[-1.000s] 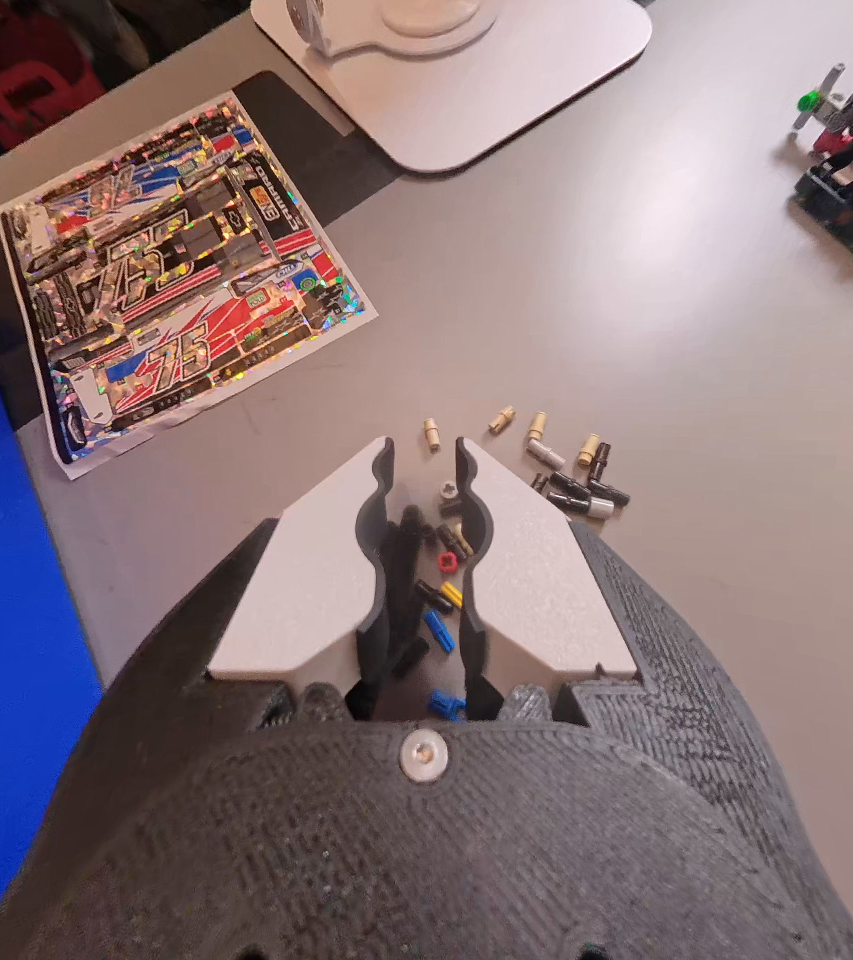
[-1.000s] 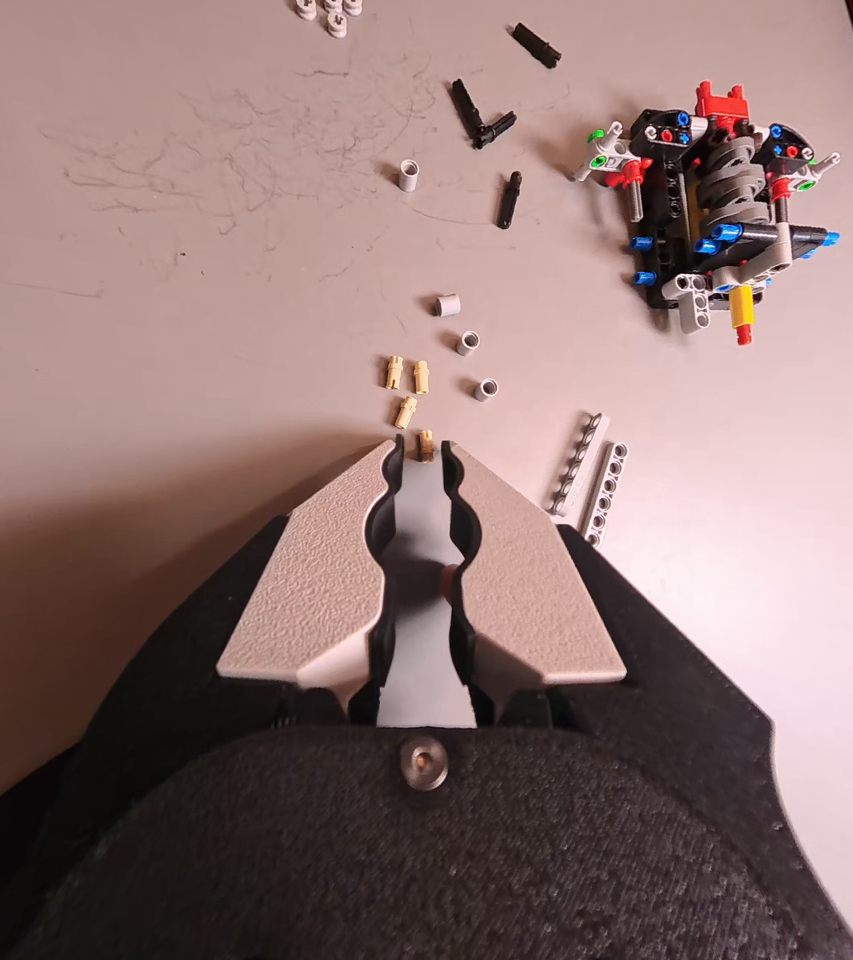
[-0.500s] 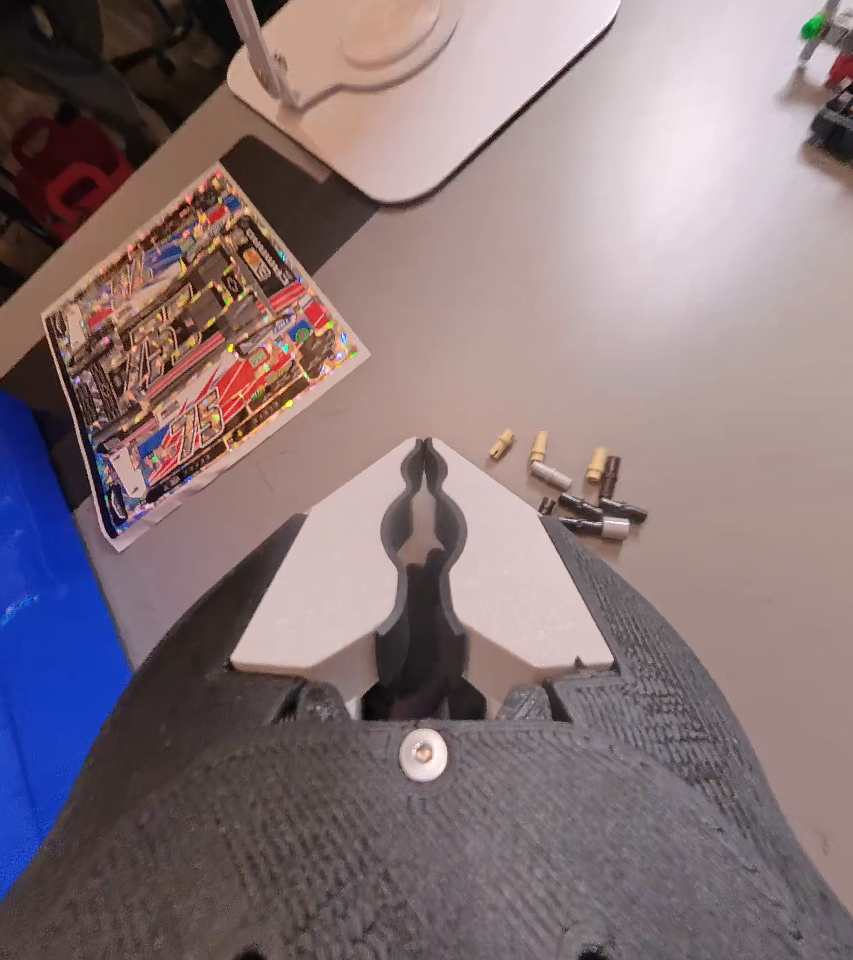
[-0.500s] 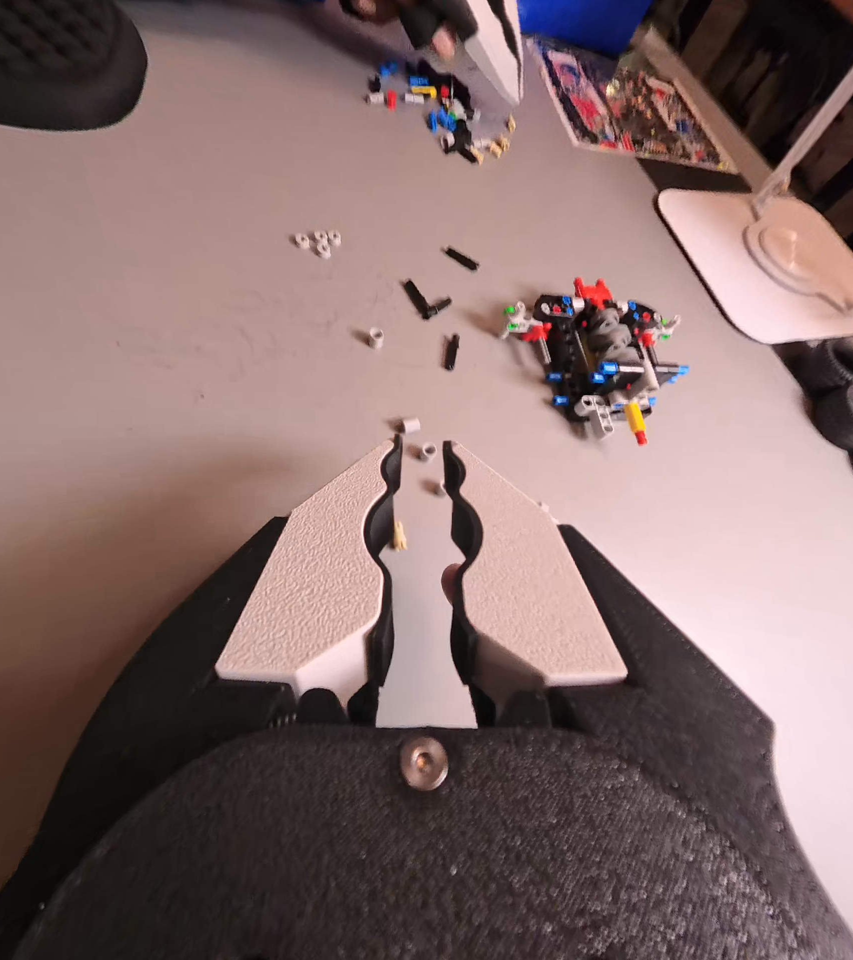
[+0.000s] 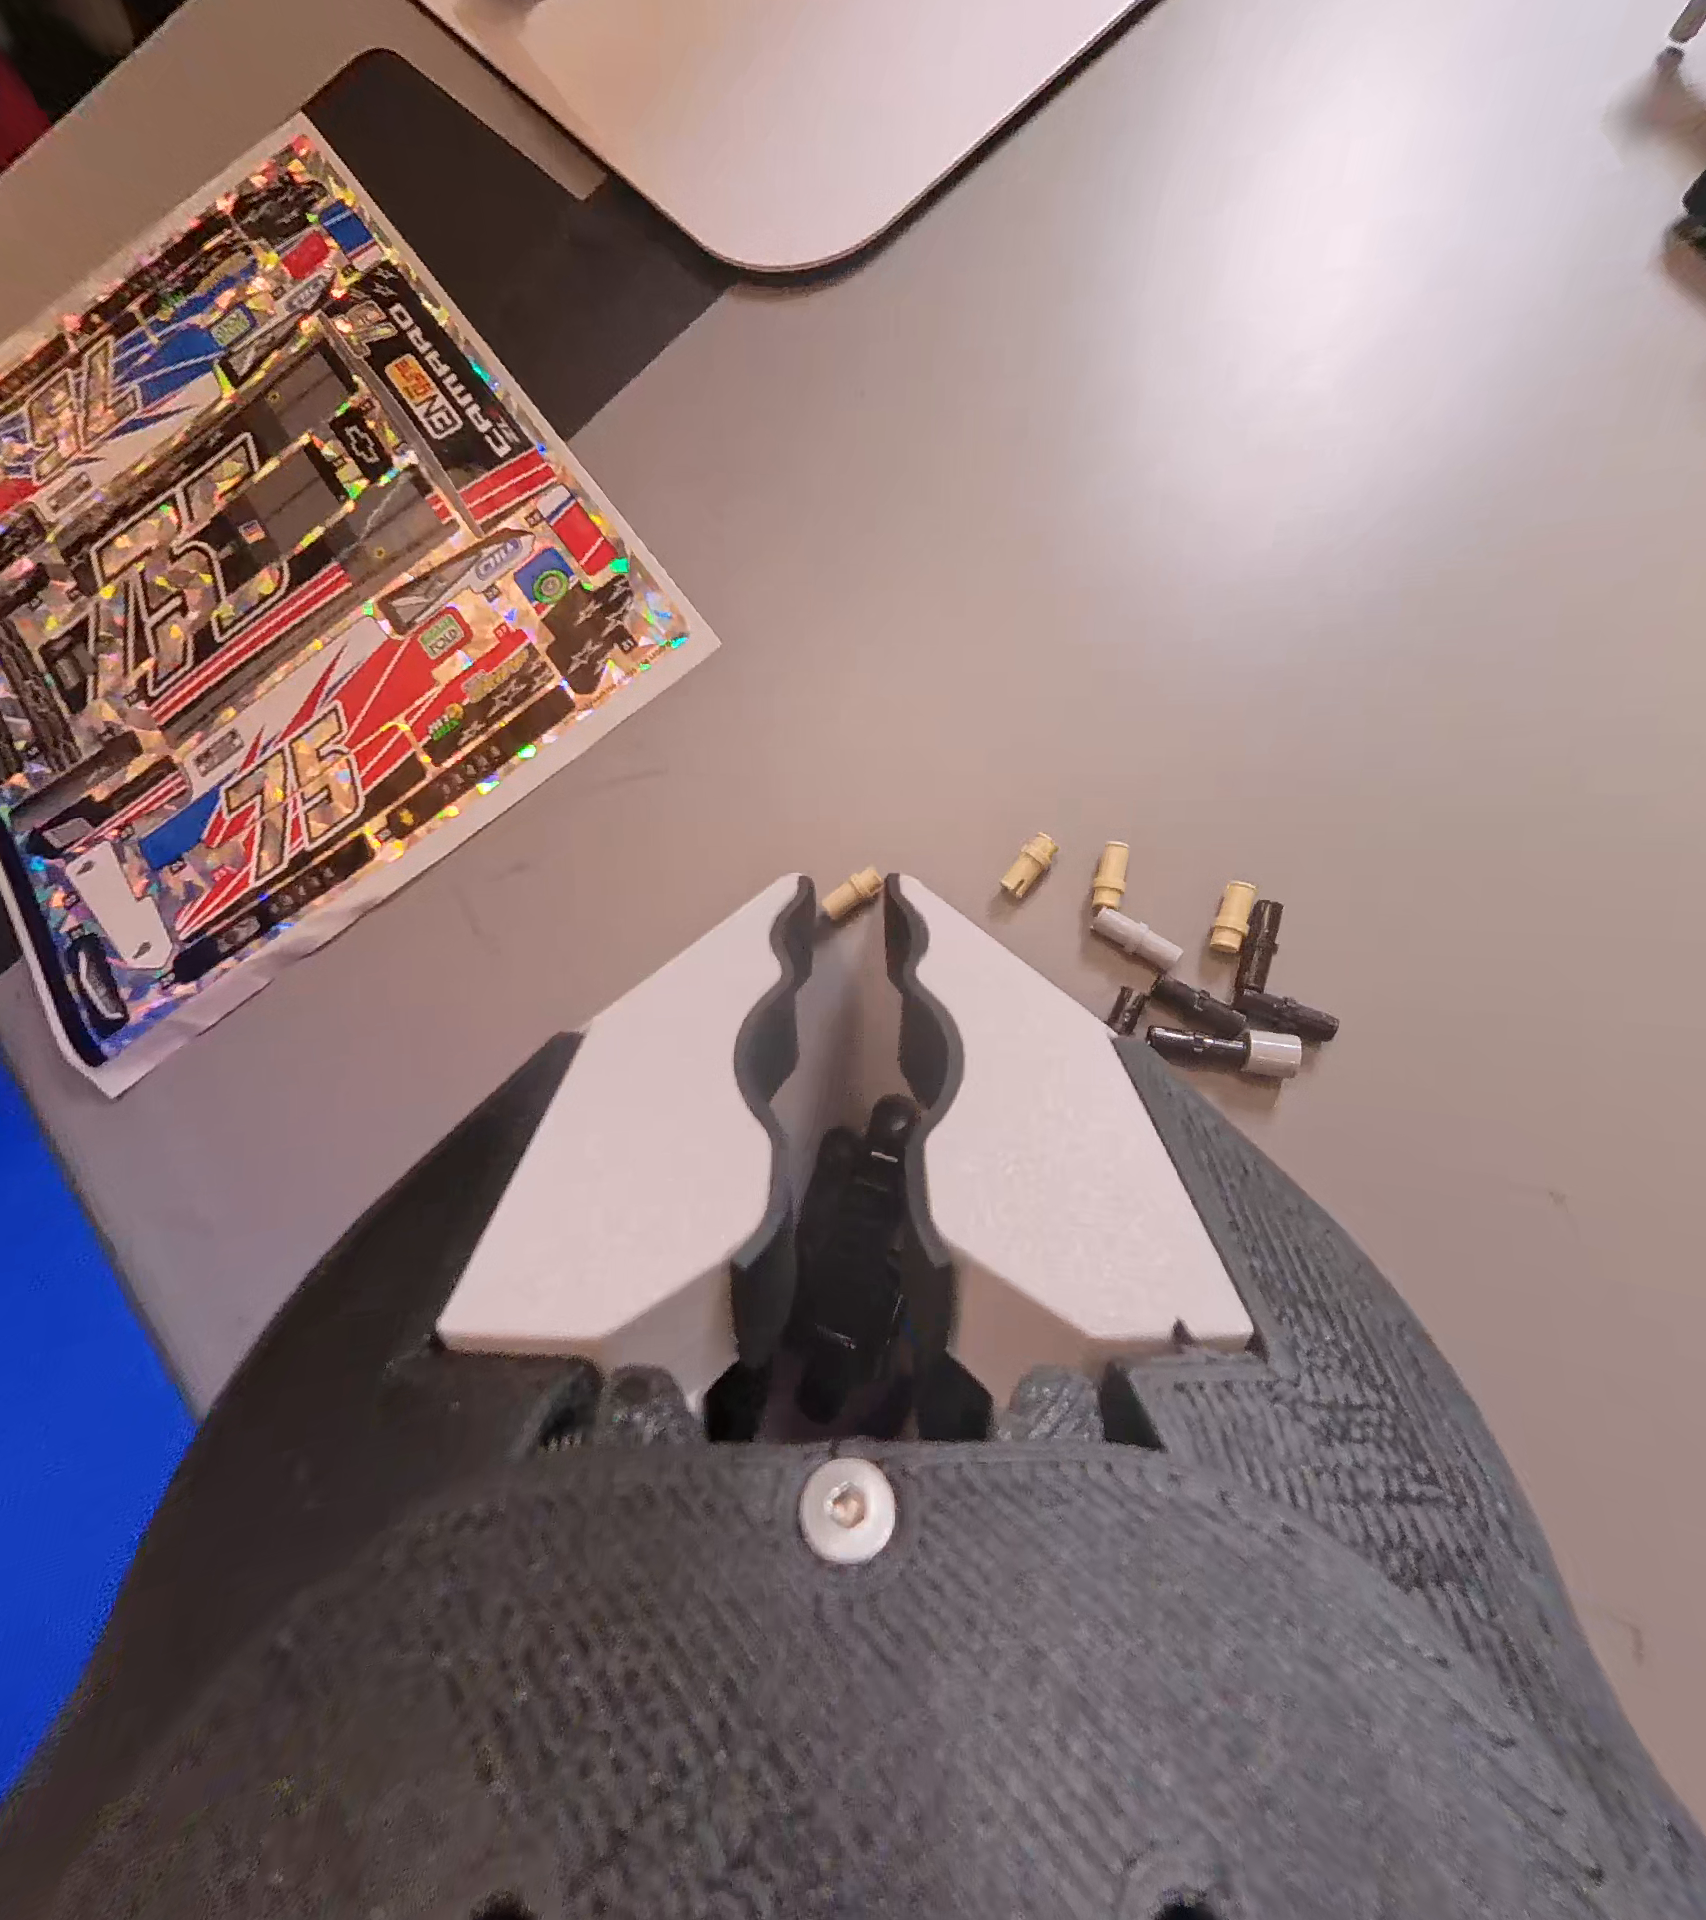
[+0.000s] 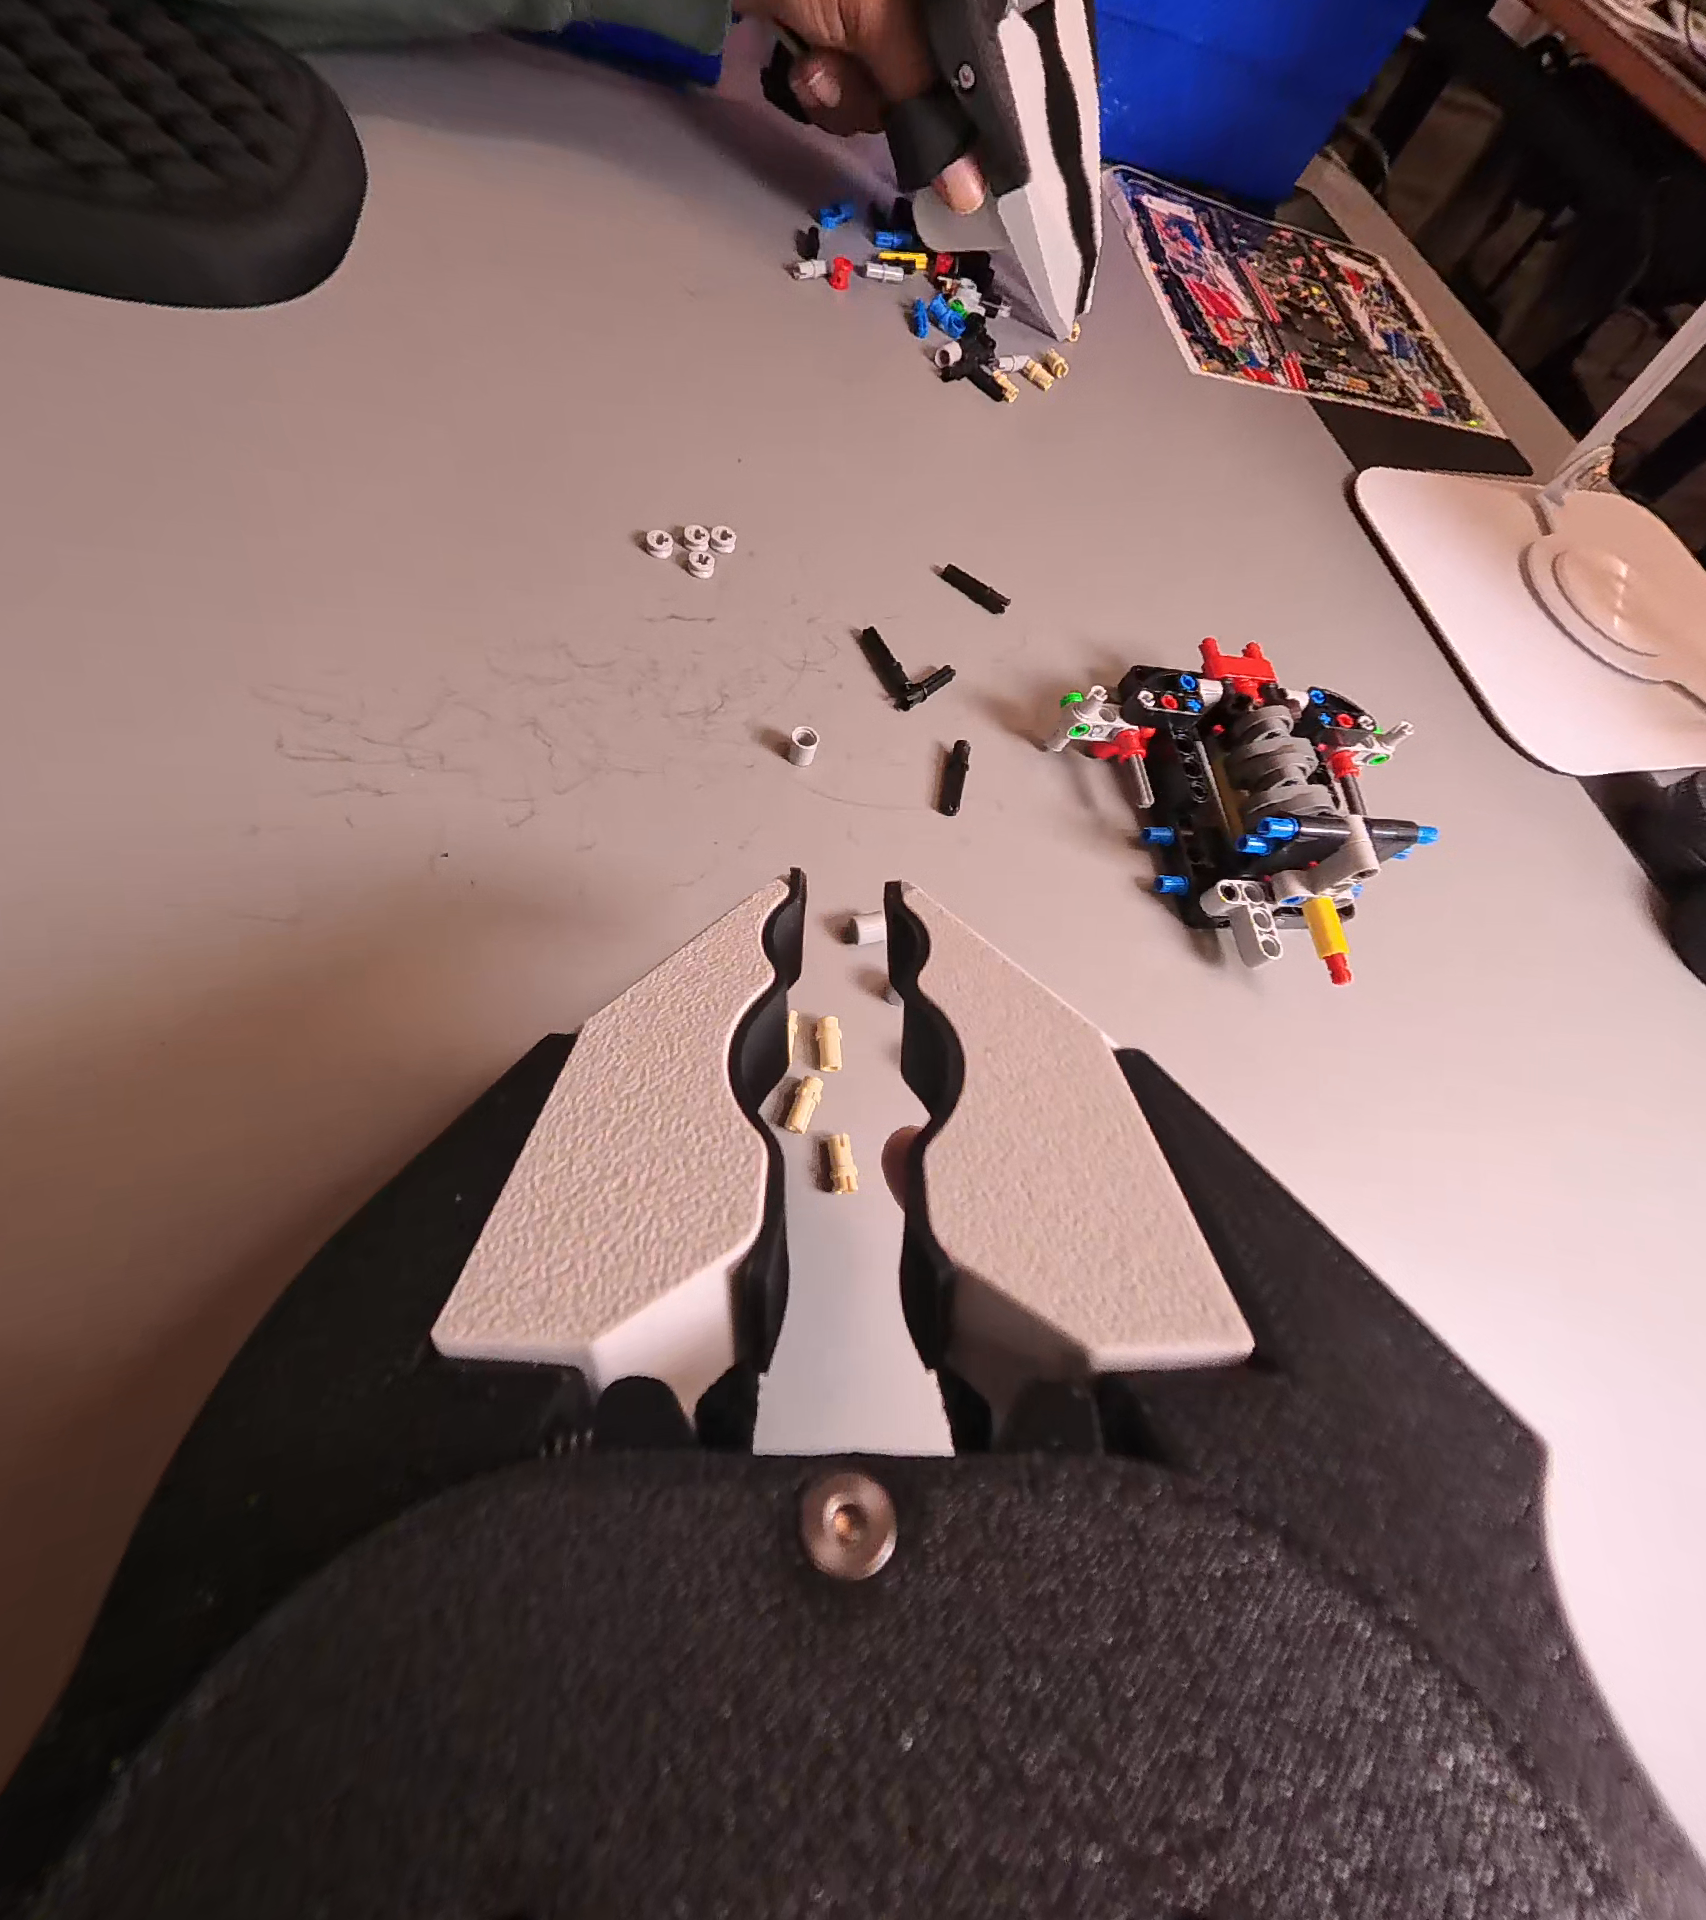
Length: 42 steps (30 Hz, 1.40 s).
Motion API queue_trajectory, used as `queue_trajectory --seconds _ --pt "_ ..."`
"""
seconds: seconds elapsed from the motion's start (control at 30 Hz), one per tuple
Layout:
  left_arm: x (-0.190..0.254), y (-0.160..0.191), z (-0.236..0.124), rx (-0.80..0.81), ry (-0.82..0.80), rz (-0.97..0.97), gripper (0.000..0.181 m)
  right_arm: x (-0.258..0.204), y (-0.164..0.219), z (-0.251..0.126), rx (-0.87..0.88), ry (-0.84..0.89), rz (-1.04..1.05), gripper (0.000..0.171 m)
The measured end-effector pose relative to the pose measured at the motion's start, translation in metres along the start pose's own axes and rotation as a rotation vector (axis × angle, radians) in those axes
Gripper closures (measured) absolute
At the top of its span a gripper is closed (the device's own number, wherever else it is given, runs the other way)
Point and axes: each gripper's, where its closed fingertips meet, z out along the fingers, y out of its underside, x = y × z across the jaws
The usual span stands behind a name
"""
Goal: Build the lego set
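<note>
Left gripper (image 5: 849,899) jaws slightly apart, black piece (image 5: 859,1226) wedged deep between, tan pin (image 5: 851,894) at tips. Right gripper (image 6: 844,899) jaws spread over tan pins (image 6: 823,1091); model (image 6: 1244,800) far right on desk (image 6: 413,623).

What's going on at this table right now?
A person is building a Lego set with two handheld grippers. The left gripper has a black piece between its fingers, near a sticker sheet. The right gripper is open above tan pins; the half-built chassis sits untouched.
</note>
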Motion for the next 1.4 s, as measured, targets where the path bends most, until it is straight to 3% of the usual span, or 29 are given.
queue_trajectory --seconds 0.43,0.53,0.63,0.77,0.9,1.0,1.1,1.27,1.4 --pt "0.022 -0.023 -0.012 0.108 0.053 0.080 0.179 0.004 -0.001 0.001 0.017 0.028 0.006 0.160" --pt "0.068 -0.050 -0.033 0.220 0.252 0.068 0.179 0.008 -0.008 0.000 0.053 0.063 -0.008 0.160" --pt "0.144 -0.072 -0.058 0.289 0.567 0.032 0.180 0.009 -0.019 0.000 0.096 0.120 -0.103 0.158" --pt "0.240 -0.078 -0.075 0.271 0.882 0.054 0.180 -0.008 -0.028 0.010 0.106 0.131 -0.261 0.152" --pt "0.293 -0.077 -0.084 0.217 1.050 0.077 0.180 -0.019 -0.036 0.014 0.123 0.132 -0.345 0.150" --pt "0.307 -0.075 -0.082 0.188 1.076 0.096 0.180 -0.022 -0.038 0.014 0.136 0.128 -0.372 0.152" --pt "0.313 -0.073 -0.081 0.178 1.099 0.079 0.180 -0.025 -0.039 0.014 0.141 0.123 -0.389 0.166" --pt "0.311 -0.076 -0.080 0.187 1.110 0.025 0.176 -0.022 -0.035 0.010 0.120 0.093 -0.347 0.170" --pt "0.265 -0.088 -0.066 0.275 0.867 0.050 0.160 -0.001 0.023 -0.012 -0.164 0.007 -0.142 0.169"
